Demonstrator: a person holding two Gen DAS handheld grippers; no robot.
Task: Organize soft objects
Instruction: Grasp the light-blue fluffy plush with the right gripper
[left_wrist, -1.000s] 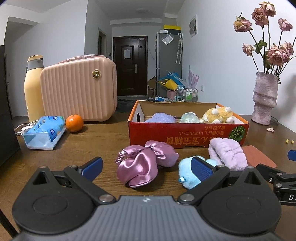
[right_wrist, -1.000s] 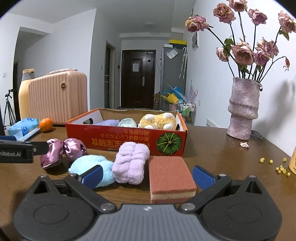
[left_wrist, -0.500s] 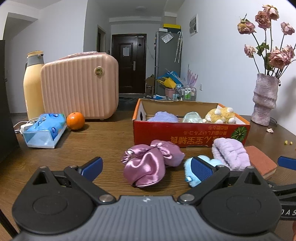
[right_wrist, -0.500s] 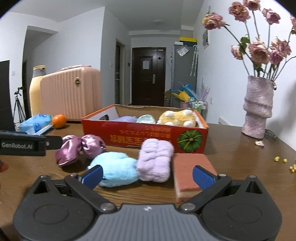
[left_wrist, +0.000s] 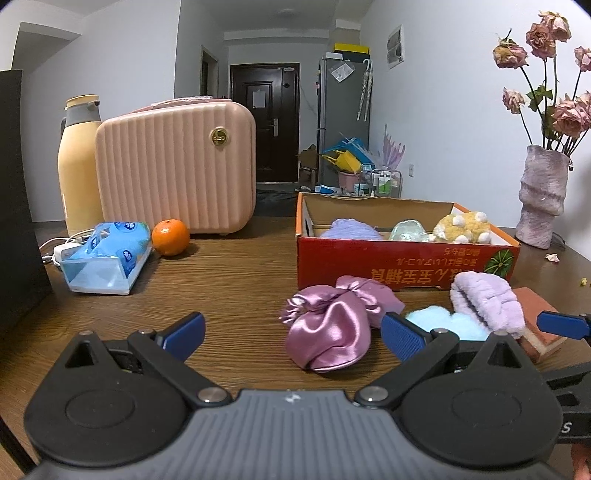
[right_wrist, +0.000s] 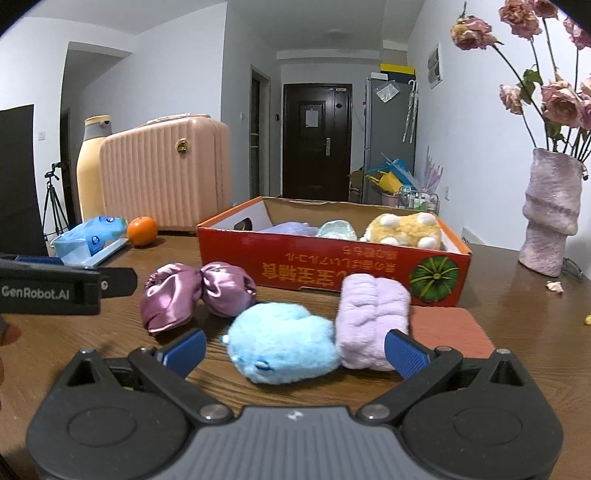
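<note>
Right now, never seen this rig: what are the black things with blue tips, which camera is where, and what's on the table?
No robot: a person carries two handheld two-finger tools, each with a fisheye camera looking along its blue-tipped fingers. One picture is from the left tool, the other from the right tool. Both are open and hold nothing. On the wooden table in front of the red box lie a satin pouch, a blue plush, a lilac towel and a sponge. The box already holds three soft things.

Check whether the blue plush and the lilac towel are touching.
Touching. The right wrist view shows the blue plush pressed against the side of the lilac towel, with no table visible between them.
</note>
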